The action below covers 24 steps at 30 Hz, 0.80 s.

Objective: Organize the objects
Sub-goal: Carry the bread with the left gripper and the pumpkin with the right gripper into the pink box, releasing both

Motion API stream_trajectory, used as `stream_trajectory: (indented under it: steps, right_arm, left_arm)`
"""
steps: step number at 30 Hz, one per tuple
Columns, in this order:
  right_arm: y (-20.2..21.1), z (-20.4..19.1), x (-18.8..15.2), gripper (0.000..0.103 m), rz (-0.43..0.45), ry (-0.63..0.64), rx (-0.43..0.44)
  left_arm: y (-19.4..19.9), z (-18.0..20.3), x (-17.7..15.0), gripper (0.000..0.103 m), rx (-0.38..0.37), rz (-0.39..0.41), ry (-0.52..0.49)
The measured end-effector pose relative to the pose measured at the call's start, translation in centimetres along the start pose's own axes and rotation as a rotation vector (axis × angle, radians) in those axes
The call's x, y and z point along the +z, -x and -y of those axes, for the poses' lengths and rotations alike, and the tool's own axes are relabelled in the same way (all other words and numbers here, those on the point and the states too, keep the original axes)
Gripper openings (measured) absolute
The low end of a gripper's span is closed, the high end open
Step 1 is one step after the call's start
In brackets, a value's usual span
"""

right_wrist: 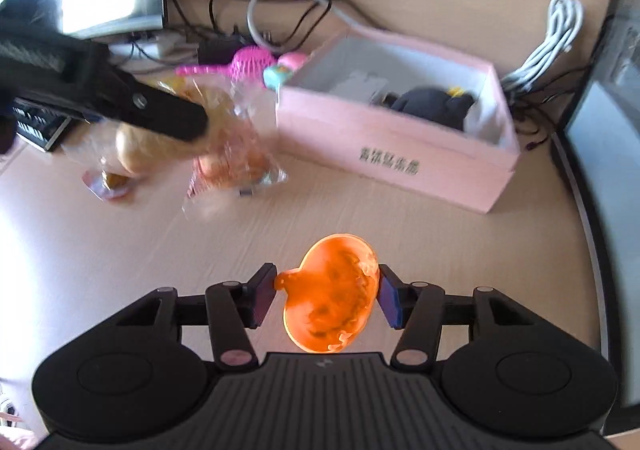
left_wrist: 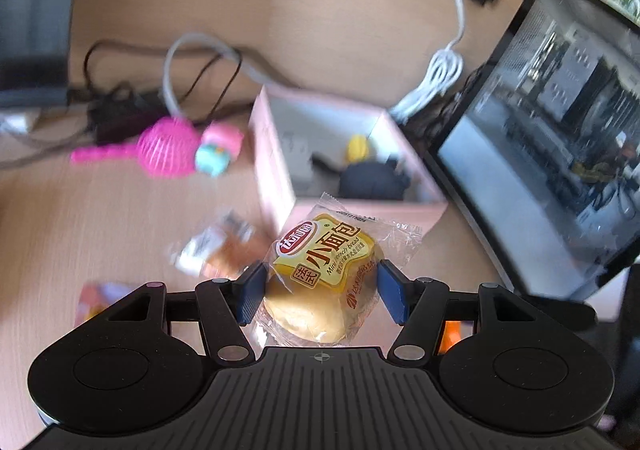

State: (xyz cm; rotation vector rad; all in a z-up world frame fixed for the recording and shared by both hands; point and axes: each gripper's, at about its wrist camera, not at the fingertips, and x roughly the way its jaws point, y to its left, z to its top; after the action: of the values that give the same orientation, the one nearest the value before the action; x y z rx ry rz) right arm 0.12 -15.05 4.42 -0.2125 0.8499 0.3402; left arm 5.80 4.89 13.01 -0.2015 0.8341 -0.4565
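Note:
My left gripper is shut on a wrapped mini bread bun and holds it above the table, just in front of the pink box. The box holds a black soft toy and a small yellow thing. My right gripper is shut on an orange duck-shaped toy above the table, in front of the pink box. The left gripper with its bun shows blurred at the left of the right wrist view.
A pink brush and a pink-and-teal toy lie left of the box by a tangle of cables. Another wrapped snack lies on the table. A monitor stands at the right; a white cable lies behind the box.

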Motion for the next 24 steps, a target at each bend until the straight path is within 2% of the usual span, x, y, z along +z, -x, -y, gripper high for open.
stream_trajectory:
  steps: [7, 12, 13, 15, 18, 21, 24]
  right_arm:
    - [5.6, 1.0, 1.5, 0.053, 0.122, 0.002, -0.034]
    - [7.1, 2.4, 0.9, 0.053, 0.139, -0.016, -0.077]
    - [7.2, 2.7, 0.8, 0.053, 0.135, -0.024, -0.086]
    - [7.3, 3.3, 0.5, 0.053, 0.131, -0.045, -0.103]
    - [7.8, 4.1, 0.0, 0.053, 0.140, -0.067, -0.106]
    - [7.9, 4.7, -0.5, 0.053, 0.140, -0.084, -0.114]
    - [7.9, 5.1, -0.8, 0.053, 0.136, -0.093, -0.116]
  left_arm:
    - [-2.2, 3.2, 5.6, 0.065, 0.018, 0.133, -0.036]
    - [-6.3, 4.0, 8.5, 0.066, 0.023, 0.162, -0.008]
    - [-7.3, 4.2, 8.7, 0.066, 0.020, 0.156, -0.028]
    - [-9.4, 4.8, 8.7, 0.066, 0.059, 0.121, -0.105]
    - [-10.8, 5.6, 8.1, 0.066, 0.097, 0.160, -0.180]
    - [-11.1, 5.1, 7.9, 0.066, 0.043, 0.171, -0.140]
    - [-10.0, 4.0, 7.4, 0.065, 0.054, 0.193, -0.075]
